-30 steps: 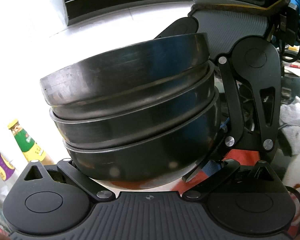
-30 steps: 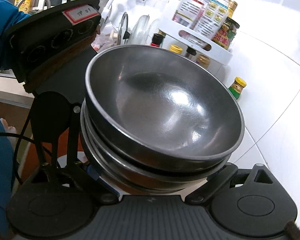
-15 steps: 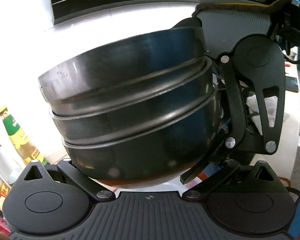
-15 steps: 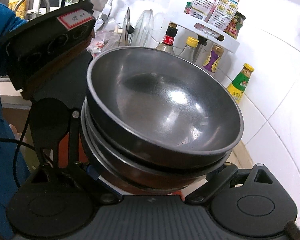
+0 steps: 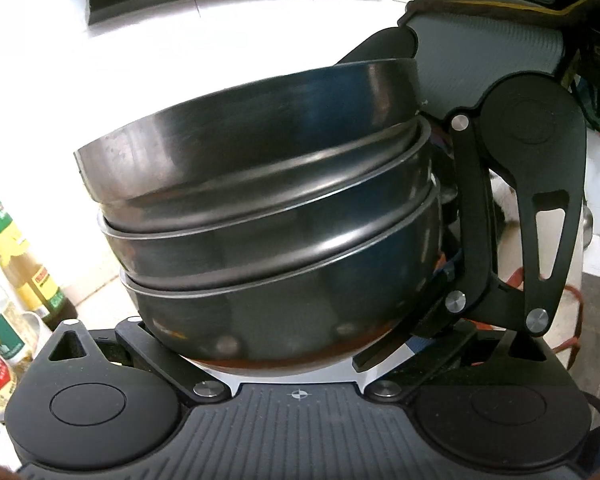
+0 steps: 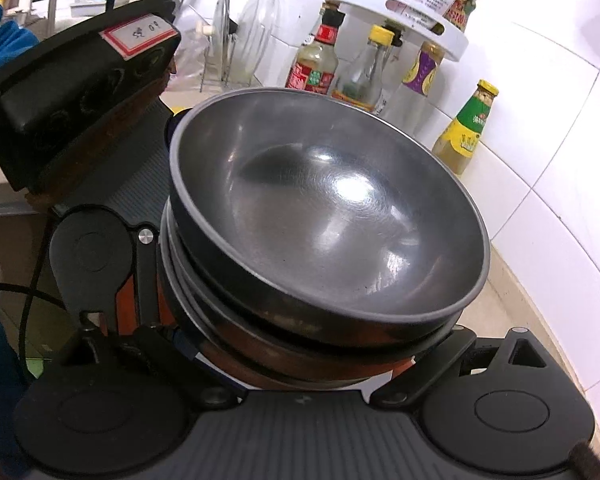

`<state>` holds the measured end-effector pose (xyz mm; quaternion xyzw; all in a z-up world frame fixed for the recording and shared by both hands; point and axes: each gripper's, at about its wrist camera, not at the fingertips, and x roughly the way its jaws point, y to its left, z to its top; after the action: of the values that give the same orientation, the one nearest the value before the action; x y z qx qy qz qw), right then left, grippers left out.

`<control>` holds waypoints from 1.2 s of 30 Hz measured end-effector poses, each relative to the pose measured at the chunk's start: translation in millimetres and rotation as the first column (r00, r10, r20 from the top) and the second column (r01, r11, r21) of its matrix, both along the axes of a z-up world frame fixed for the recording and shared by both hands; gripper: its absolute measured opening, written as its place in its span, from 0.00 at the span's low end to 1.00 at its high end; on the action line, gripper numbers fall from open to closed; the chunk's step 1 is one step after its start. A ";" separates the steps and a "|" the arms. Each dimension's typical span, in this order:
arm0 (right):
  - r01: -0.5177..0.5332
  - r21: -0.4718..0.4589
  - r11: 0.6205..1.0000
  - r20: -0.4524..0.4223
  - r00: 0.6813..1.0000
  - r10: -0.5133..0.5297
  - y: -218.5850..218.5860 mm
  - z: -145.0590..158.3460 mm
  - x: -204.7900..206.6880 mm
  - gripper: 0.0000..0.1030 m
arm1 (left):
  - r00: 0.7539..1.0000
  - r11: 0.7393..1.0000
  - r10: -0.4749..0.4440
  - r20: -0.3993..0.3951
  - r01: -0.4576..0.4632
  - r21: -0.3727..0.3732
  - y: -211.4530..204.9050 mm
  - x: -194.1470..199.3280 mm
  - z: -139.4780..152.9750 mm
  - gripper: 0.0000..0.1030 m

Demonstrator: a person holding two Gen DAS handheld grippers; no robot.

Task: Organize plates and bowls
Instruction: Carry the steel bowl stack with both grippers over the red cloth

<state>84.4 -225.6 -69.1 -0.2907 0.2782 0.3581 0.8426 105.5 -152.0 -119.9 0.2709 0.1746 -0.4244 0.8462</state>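
Note:
A stack of three dark metal bowls (image 5: pixel 276 220) fills both views; the right wrist view shows the empty inside of the top bowl (image 6: pixel 332 216). The stack is carried in the air, tilted, between my two grippers. My left gripper (image 5: pixel 296 344) has its jaws spread wide around the bottom bowl, fingertips hidden under it. My right gripper (image 6: pixel 304 364) holds the same stack from the opposite side, its jaws also spread around the base. Each gripper shows in the other's view, the right one (image 5: pixel 516 216) and the left one (image 6: pixel 96 240).
Sauce bottles (image 6: pixel 320 60) and a white rack (image 6: pixel 400 20) stand against the white tiled wall. A yellow-labelled bottle (image 6: pixel 468 128) is to the right. A dish rack with lids (image 6: pixel 240 48) is behind. Bottles (image 5: pixel 16 248) show at the left.
The bowl stack and both grippers have moved together toward the bottles by the wall, which now look closer and larger. The grip on the stack is unchanged.

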 end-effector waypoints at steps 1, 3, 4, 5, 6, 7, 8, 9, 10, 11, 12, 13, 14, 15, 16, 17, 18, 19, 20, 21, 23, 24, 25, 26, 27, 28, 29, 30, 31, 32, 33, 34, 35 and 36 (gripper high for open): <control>0.008 0.000 1.000 -0.003 1.000 -0.008 -1.7 -3.3 -1.3 0.90 | 1.000 1.000 -0.002 -0.001 0.002 0.002 0.4 4.0 -1.7 0.99; 0.020 0.000 1.000 -0.008 1.000 -0.020 -2.4 -10.9 3.5 0.90 | 1.000 1.000 -0.007 -0.010 0.007 0.005 -4.4 13.9 -5.4 0.99; 0.027 0.001 1.000 -0.010 1.000 -0.027 -3.6 -14.2 4.2 0.90 | 1.000 1.000 -0.009 -0.015 0.010 0.006 -4.7 18.6 -7.7 0.99; 0.033 0.002 0.999 -0.016 0.999 -0.033 -5.5 -17.7 3.3 0.90 | 1.000 1.000 -0.012 -0.021 0.012 0.008 -5.0 23.5 -10.0 0.99; 0.036 0.001 0.999 -0.021 0.999 -0.036 -7.9 -19.7 2.1 0.90 | 1.000 1.000 -0.013 -0.026 0.013 0.011 -5.2 29.5 -11.4 0.99; 0.039 0.001 0.999 -0.026 0.999 -0.039 -9.0 -22.9 3.1 0.90 | 0.999 1.000 -0.015 -0.036 0.016 0.016 -4.9 33.6 -12.2 0.99; 0.043 0.002 0.999 -0.035 0.998 -0.043 -10.8 -26.2 2.9 0.90 | 0.999 1.000 -0.019 -0.041 0.020 0.022 -8.6 31.2 -8.2 0.99; 0.047 0.004 0.999 -0.041 0.998 -0.047 -11.9 -28.9 4.2 0.90 | 0.999 0.999 -0.020 -0.044 0.022 0.028 -9.0 36.7 -10.3 0.99; 0.051 0.006 0.999 -0.044 0.998 -0.050 -14.7 -31.3 0.6 0.90 | 0.999 0.999 -0.023 -0.041 0.024 0.027 -12.8 41.6 -17.7 0.99; 0.052 0.013 0.999 -0.045 0.998 -0.052 -17.9 -32.8 -3.0 0.90 | 0.999 0.999 -0.024 -0.039 0.025 0.024 -14.6 46.9 -22.9 0.99; 0.050 0.017 0.999 -0.042 0.998 -0.050 -17.6 -33.1 1.1 0.90 | 0.999 0.999 -0.024 -0.033 0.025 0.025 -14.3 51.4 -22.6 0.99; 0.050 0.019 0.999 -0.038 0.998 -0.050 -17.7 -33.5 2.6 0.90 | 0.999 0.999 -0.024 -0.028 0.024 0.028 -14.6 54.4 -19.2 0.99; 0.052 0.019 0.998 -0.035 0.998 -0.051 -17.7 -34.4 3.9 0.90 | 0.999 0.999 -0.024 -0.023 0.025 0.029 -14.2 54.4 -17.6 0.99; 0.052 0.019 0.998 -0.031 0.998 -0.052 -17.7 -35.3 4.4 0.90 | 1.000 0.999 -0.024 -0.018 0.024 0.029 -13.5 57.0 -15.5 0.99; 0.052 0.019 0.998 -0.027 0.998 -0.052 -17.7 -36.0 5.2 0.90 | 1.000 0.999 -0.024 -0.016 0.024 0.029 -13.3 60.7 -17.3 0.99; 0.053 0.020 0.998 -0.027 0.998 -0.052 -17.6 -36.5 6.2 0.90 | 1.000 0.999 -0.024 -0.013 0.024 0.029 -12.1 62.7 -18.1 0.99; 0.053 0.020 0.998 -0.024 0.998 -0.053 -18.7 -37.2 2.2 0.90 | 1.000 0.999 -0.024 -0.008 0.024 0.028 -10.8 66.1 -18.1 0.99; 0.054 0.019 0.998 -0.020 0.998 -0.053 -18.9 -37.4 -0.7 0.90 | 1.000 0.999 -0.025 -0.006 0.025 0.028 -10.0 64.6 -16.5 0.99; 0.055 0.016 0.998 -0.019 0.998 -0.055 -18.2 -37.5 -0.8 0.90 | 1.000 0.999 -0.025 -0.004 0.025 0.028 -9.3 66.1 -16.3 0.99; 0.057 0.013 0.998 -0.018 0.998 -0.057 -17.4 -37.7 -0.4 0.90 | 1.000 0.999 -0.026 0.000 0.026 0.029 -9.0 53.2 -13.0 0.99; 0.060 0.009 0.998 -0.018 0.998 -0.059 -16.6 -38.3 -1.1 0.90 | 1.000 0.999 -0.026 0.001 0.026 0.029 -5.5 37.4 -6.3 1.00; 0.061 0.007 0.998 -0.020 0.998 -0.061 -15.9 -38.3 -1.1 0.90 | 1.000 0.999 -0.026 0.005 0.026 0.028 -3.4 26.9 -4.2 1.00; 0.061 0.006 0.998 -0.017 0.998 -0.061 -15.2 -38.2 -1.4 0.90 | 1.000 0.999 -0.029 0.007 0.029 0.028 -6.0 22.8 -13.4 1.00; 0.062 0.004 0.998 -0.017 0.998 -0.062 -14.4 -37.6 -0.9 0.90 | 0.999 0.999 -0.031 0.008 0.031 0.028 -8.2 18.2 -19.8 1.00; 0.063 0.004 0.998 -0.018 0.998 -0.062 -14.0 -36.7 -0.7 0.90 | 0.999 0.999 -0.031 0.010 0.031 0.027 -7.7 18.3 -18.8 1.00; 0.063 0.003 0.998 -0.018 0.998 -0.063 -13.4 -36.1 -0.3 0.90 | 0.999 0.999 -0.033 0.013 0.033 0.028 -7.1 1.8 -14.9 1.00; 0.065 0.001 0.998 -0.019 0.998 -0.065 -12.4 -35.8 0.1 0.90 | 0.999 0.999 -0.033 0.014 0.033 0.028 -6.6 0.6 -14.0 1.00; 0.067 -0.002 0.998 -0.018 0.998 -0.067 -11.4 -35.6 0.1 0.90 | 0.999 0.999 -0.034 0.015 0.033 0.027 -5.8 -10.8 -10.8 1.00; 0.068 -0.004 0.998 -0.018 0.998 -0.068 -10.5 -35.3 0.3 0.90 | 0.999 0.999 -0.034 0.017 0.034 0.028 -5.4 -14.0 -13.0 1.00; 0.069 -0.005 0.998 -0.018 0.997 -0.069 -9.9 -35.2 0.6 0.90 | 0.999 0.999 -0.035 0.020 0.035 0.029 -5.0 -21.2 -16.7 1.00; 0.070 -0.007 0.997 -0.017 0.997 -0.071 -9.2 -35.2 0.4 0.90 | 0.999 0.999 -0.035 0.023 0.034 0.029 -4.9 -23.5 -14.4 1.00; 0.072 -0.010 0.997 -0.017 0.997 -0.072 -8.7 -35.1 0.3 0.90 | 0.999 0.999 -0.036 0.024 0.036 0.028 -3.9 -23.5 -16.1 1.00; 0.073 -0.013 0.997 -0.017 0.997 -0.074 -8.1 -34.8 0.4 0.90 | 0.999 0.999 -0.037 0.025 0.037 0.027 -3.6 -24.2 -16.5 1.00; 0.075 -0.015 0.997 -0.017 0.997 -0.075 -7.5 -34.3 0.3 0.90 | 0.999 0.999 -0.038 0.028 0.037 0.025 -3.3 -25.0 -17.4 1.00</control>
<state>84.7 -233.1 -103.4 -0.2828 0.2988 0.3268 0.8509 80.5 -155.3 -137.3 0.2905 0.1627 -0.4341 0.8371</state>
